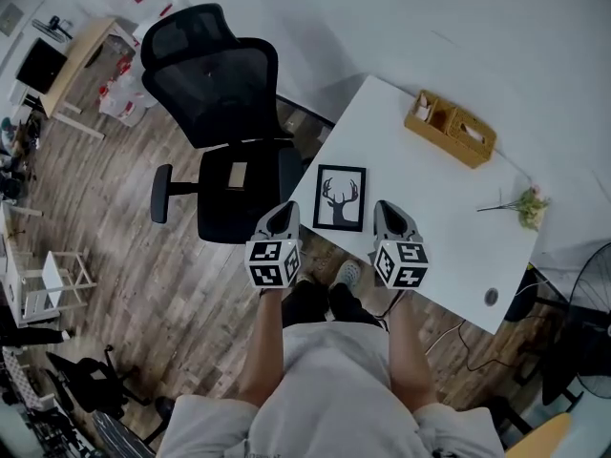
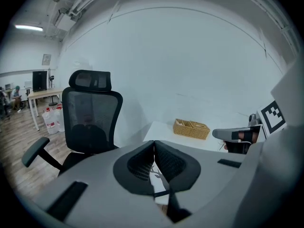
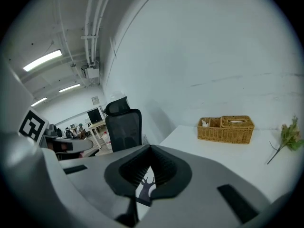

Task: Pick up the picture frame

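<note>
1 frame (image 1: 340, 197), 1 basket (image 1: 450, 128), 1 chair (image 1: 224, 113) | frame on table (image 1: 449, 219) between left gripper (image 1: 286, 209) and right gripper (image 1: 387, 209), touching neither | both jaws together, empty

Setting was an open-plan office. A black mesh office chair (image 1: 224, 113) with a headrest stood on wood-plank flooring (image 1: 124, 256) just left of a white desk (image 1: 449, 246), and a woven desk organiser (image 1: 449, 127) sat at the desk's far edge. At far left, a wooden desk (image 1: 81, 51) bore a dark monitor (image 1: 40, 65) with large bottles (image 2: 51, 119) on the floor beside it, and the right gripper view showed ceiling strip lights (image 3: 42, 60) and exposed pipes (image 3: 90, 27) above a plain white wall (image 3: 213, 46).
</note>
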A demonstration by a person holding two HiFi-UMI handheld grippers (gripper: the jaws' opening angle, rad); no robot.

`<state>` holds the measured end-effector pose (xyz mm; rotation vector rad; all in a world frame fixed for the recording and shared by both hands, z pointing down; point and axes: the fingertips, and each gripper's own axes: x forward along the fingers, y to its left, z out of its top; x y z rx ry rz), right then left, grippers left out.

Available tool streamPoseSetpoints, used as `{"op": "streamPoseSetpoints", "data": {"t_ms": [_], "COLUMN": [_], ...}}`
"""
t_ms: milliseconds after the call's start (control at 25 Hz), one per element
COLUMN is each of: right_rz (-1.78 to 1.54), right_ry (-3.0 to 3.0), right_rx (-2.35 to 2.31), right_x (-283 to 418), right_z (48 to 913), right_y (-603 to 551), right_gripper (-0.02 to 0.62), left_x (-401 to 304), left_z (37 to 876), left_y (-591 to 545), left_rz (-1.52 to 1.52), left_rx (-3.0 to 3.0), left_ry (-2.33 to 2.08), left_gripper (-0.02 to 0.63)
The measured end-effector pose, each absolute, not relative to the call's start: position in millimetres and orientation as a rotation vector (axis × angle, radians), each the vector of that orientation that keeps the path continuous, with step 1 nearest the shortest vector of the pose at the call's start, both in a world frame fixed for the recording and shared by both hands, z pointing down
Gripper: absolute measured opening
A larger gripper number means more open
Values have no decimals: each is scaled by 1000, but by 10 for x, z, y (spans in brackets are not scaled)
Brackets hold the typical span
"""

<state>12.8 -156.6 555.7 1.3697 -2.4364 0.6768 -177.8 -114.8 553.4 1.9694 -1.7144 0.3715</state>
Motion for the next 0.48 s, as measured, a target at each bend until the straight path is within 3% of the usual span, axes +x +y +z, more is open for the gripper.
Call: {"op": "streamPoseSetpoints", "data": {"t_ms": [480], "right_rz": [747], "right_ry": [-2317], "right_rx": [1478], "right_x": [54], "right_z": [5868], "right_y": [-1779], "right_gripper": [21], "left_x": [-1778], "left_z": [5701], "left_y": [-1615], "left_rz": [464], "left_rx": [2059], "left_ry": [-1602], "left_gripper": [26]}}
